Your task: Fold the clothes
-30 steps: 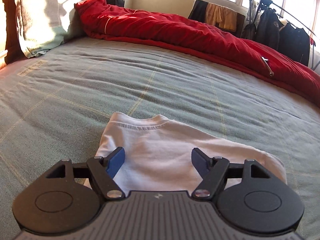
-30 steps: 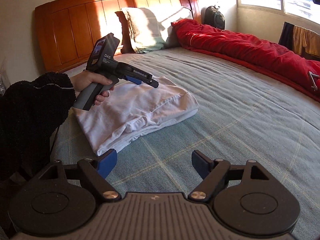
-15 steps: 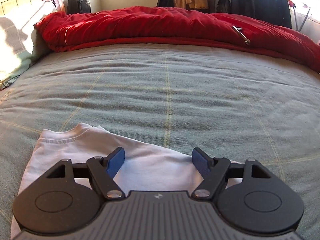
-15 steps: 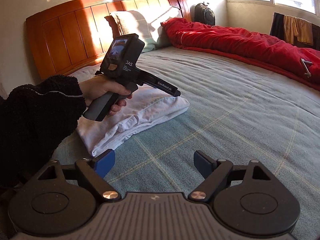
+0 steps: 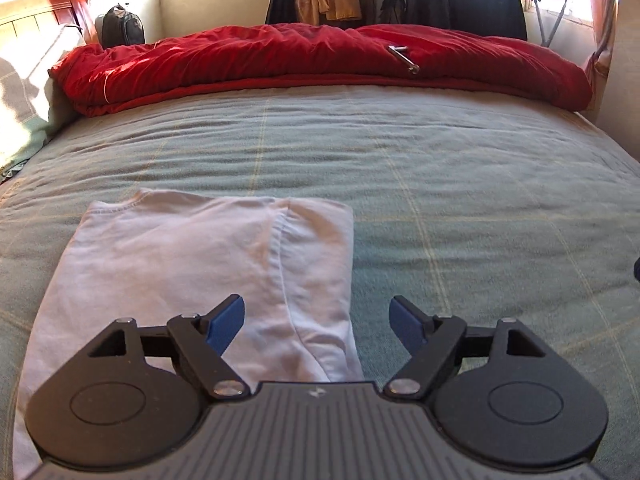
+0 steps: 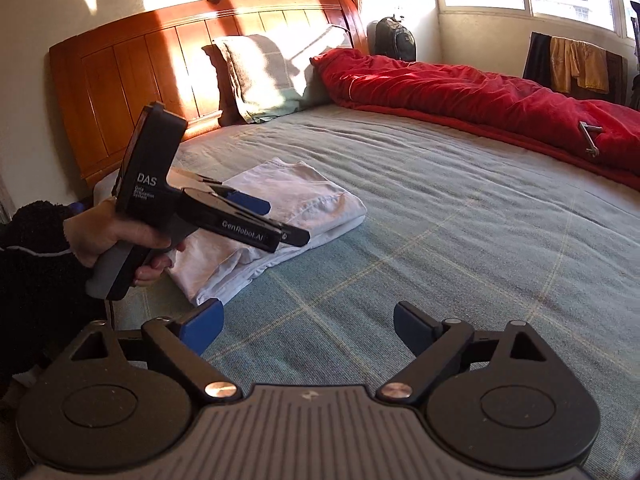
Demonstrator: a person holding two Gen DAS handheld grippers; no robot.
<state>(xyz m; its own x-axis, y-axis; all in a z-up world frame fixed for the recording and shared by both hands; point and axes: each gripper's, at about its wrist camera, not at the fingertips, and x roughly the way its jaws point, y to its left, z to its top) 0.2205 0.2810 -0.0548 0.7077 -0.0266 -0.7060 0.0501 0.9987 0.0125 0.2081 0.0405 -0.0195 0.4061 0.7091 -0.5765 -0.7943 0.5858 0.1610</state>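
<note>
A folded white garment (image 5: 192, 264) lies on the grey-green bedspread (image 5: 440, 168), collar end toward the red duvet. My left gripper (image 5: 318, 324) hovers over its near right corner, jaws opening, nothing pinched between them. In the right wrist view the same white garment (image 6: 296, 200) sits left of centre, and the left gripper (image 6: 276, 220), held by a hand in a black sleeve, hangs above it. My right gripper (image 6: 308, 326) is over bare bedspread (image 6: 440, 240) just right of the garment's near corner, jaws opening wide, holding nothing.
A rolled red duvet (image 5: 320, 64) runs along the far side of the bed. Pillows (image 6: 272, 72) lean on the wooden headboard (image 6: 160, 56). A backpack (image 5: 122, 26) and a rack of hanging clothes (image 5: 460, 0) stand by the window.
The left gripper swung sideways over the garment and rolled, so the garment now lies left of centre under it. Both grippers' jaws spread a little wider. The right gripper shifted slightly.
</note>
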